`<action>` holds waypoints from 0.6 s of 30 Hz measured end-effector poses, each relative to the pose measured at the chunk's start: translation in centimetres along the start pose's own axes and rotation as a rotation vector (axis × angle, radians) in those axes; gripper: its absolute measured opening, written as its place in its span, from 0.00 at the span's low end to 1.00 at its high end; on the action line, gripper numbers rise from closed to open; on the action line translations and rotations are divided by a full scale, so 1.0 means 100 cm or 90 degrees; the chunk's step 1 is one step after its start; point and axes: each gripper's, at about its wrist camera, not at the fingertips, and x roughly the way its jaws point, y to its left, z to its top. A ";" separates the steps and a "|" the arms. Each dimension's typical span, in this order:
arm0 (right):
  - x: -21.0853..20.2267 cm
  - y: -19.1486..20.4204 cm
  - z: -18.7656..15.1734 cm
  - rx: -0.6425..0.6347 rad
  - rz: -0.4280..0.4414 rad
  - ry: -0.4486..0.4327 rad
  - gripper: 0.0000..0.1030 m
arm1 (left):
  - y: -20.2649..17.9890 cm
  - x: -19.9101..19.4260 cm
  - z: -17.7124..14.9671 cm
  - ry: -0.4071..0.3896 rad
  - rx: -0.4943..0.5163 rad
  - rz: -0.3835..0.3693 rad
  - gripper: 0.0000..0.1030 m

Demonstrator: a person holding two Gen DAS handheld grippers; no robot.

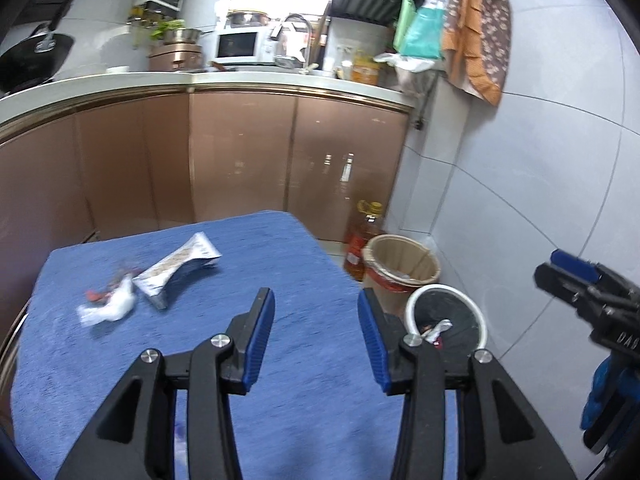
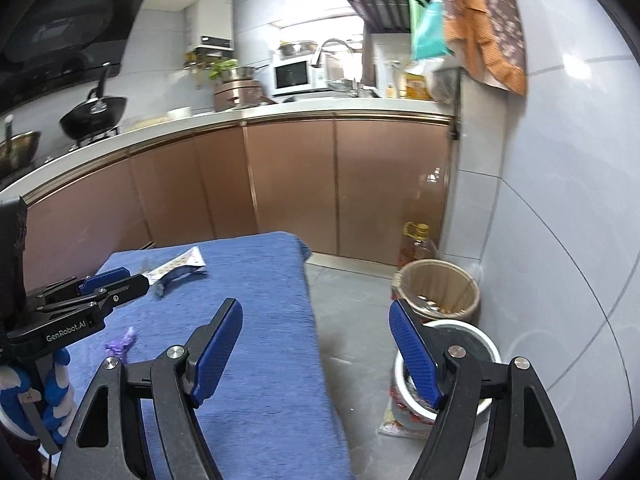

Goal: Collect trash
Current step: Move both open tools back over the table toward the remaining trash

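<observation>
Claws both spread and empty: left gripper (image 1: 316, 312), right gripper (image 2: 316, 332). I judge I'm between pickups; next, reach the crumpled wrapper (image 1: 110, 306) ahead-left of my left claw.

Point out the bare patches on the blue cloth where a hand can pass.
Free: the blue cloth from the wrappers to its edge by the white bin. Crowded: the far left, with the silver wrapper and crumpled wrapper; a purple scrap lies nearer.
</observation>
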 end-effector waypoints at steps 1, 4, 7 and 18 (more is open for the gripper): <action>0.001 0.006 0.001 -0.005 0.007 0.001 0.72 | 0.008 -0.002 -0.002 0.000 -0.002 0.007 0.40; 0.006 0.024 0.006 -0.015 0.030 0.005 0.73 | 0.040 -0.009 -0.010 0.002 -0.017 0.038 0.40; 0.018 0.037 0.009 -0.024 0.053 0.015 0.73 | 0.073 -0.011 -0.017 0.009 -0.033 0.070 0.40; 0.082 0.080 0.012 -0.063 0.117 0.072 0.74 | 0.193 0.012 -0.047 0.056 -0.145 0.157 0.40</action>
